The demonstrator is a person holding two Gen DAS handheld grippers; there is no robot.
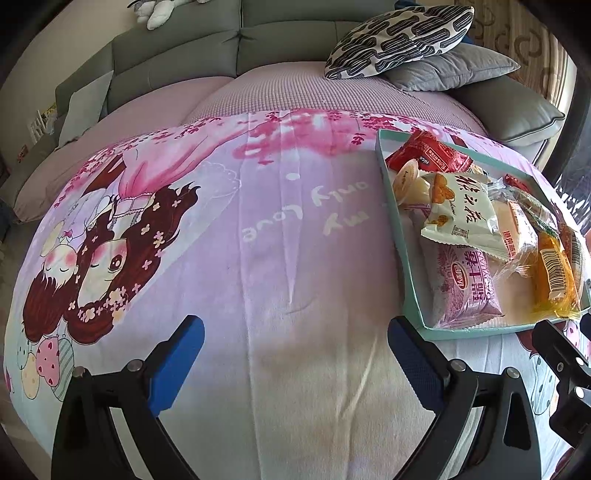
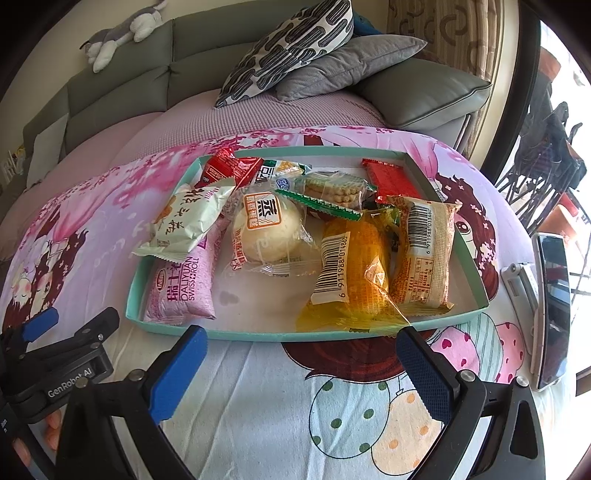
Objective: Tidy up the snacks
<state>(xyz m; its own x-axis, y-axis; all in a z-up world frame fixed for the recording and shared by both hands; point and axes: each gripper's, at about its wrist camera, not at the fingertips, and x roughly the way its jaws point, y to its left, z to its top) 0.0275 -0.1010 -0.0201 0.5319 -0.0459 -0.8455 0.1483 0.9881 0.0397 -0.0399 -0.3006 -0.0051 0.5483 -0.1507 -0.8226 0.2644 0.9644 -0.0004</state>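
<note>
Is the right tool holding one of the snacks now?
No, the right tool is open and empty over the printed cloth, just short of the tray.

A home living room: grey sofa with a patterned cushion and a grey cushion, plush toy lying on the backrest, cartoon blanket spread in front.

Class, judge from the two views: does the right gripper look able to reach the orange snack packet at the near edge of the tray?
Probably yes. The right gripper has its jaws open, facing the orange snack packet, which lies on top near the tray front rim, with nothing between.
</note>
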